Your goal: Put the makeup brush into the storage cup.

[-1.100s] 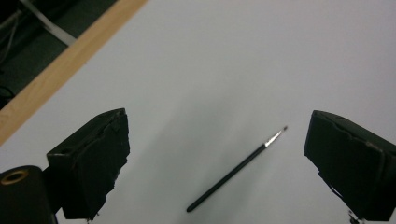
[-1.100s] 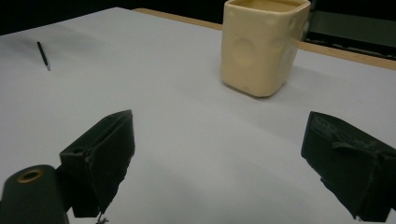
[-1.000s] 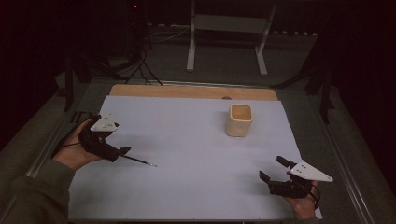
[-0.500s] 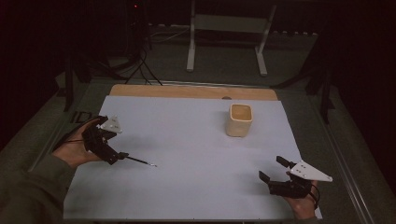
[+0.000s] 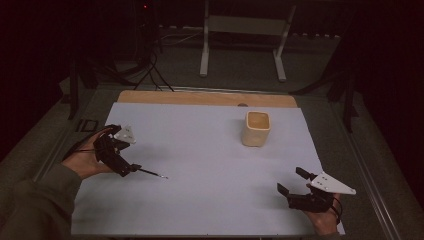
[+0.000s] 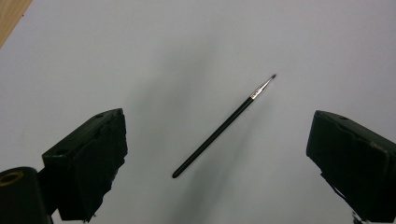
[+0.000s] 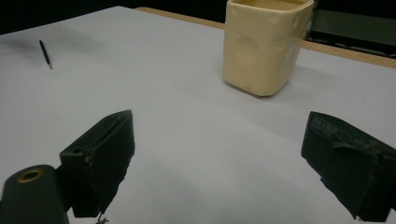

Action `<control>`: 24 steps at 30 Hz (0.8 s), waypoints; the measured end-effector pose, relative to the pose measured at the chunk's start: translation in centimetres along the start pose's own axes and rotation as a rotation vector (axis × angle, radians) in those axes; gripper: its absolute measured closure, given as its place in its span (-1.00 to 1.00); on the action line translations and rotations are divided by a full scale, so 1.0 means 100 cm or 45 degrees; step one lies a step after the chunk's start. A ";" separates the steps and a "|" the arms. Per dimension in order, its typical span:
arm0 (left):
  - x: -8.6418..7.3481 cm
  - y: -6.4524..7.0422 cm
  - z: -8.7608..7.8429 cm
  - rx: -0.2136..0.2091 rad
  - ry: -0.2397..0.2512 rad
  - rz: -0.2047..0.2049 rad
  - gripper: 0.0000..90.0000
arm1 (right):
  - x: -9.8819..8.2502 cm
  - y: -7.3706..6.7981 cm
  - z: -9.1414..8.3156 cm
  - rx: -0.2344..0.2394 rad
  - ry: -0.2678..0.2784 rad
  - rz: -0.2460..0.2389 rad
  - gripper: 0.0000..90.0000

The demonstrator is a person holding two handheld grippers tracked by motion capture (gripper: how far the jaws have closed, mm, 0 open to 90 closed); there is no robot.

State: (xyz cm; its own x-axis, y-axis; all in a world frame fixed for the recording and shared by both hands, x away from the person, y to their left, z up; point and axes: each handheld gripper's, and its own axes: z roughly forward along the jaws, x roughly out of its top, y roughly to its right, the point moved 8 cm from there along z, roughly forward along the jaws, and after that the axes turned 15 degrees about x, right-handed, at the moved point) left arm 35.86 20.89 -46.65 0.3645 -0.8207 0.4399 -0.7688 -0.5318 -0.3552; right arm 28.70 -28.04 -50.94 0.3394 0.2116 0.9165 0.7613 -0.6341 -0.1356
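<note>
My left gripper (image 6: 215, 154) hangs spread over the paintbrush (image 6: 223, 127), which lies flat on the near-left of the sheet (image 5: 200, 150), its long axis slanting between the jaws. My right gripper (image 5: 291, 182), also spread and empty, sits well apart at the near right, so I judge the left the one to pinch it.

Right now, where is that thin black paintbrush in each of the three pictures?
High view: the paintbrush lies on the white sheet, left of centre, just ahead of the left gripper.
Left gripper view: middle of the picture, slanting, between the open fingers.
Right gripper view: tiny, far upper left.
Shared landmark: the white sheet it lies on.
</note>
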 end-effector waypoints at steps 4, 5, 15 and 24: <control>0.000 0.001 0.003 0.002 -0.005 0.001 -0.87 | 0.000 0.000 0.000 0.000 -0.001 -0.001 -0.79; 0.000 0.001 0.004 0.000 -0.010 0.002 -0.87 | 0.000 0.000 0.000 0.000 -0.001 -0.001 -0.79; -0.004 0.004 0.023 -0.004 -0.080 0.027 -0.87 | 0.000 0.000 0.001 0.001 -0.003 -0.001 -0.79; -0.003 0.013 0.037 -0.033 -0.132 0.073 -0.86 | 0.000 0.000 0.000 0.002 -0.003 -0.001 -0.79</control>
State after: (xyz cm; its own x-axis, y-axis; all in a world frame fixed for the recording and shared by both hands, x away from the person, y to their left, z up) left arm 36.69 19.69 -50.30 0.3708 -0.8675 0.3316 -0.8027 -0.4790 -0.3553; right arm 28.69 -28.02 -50.98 0.3402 0.2139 0.9157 0.7623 -0.6330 -0.1353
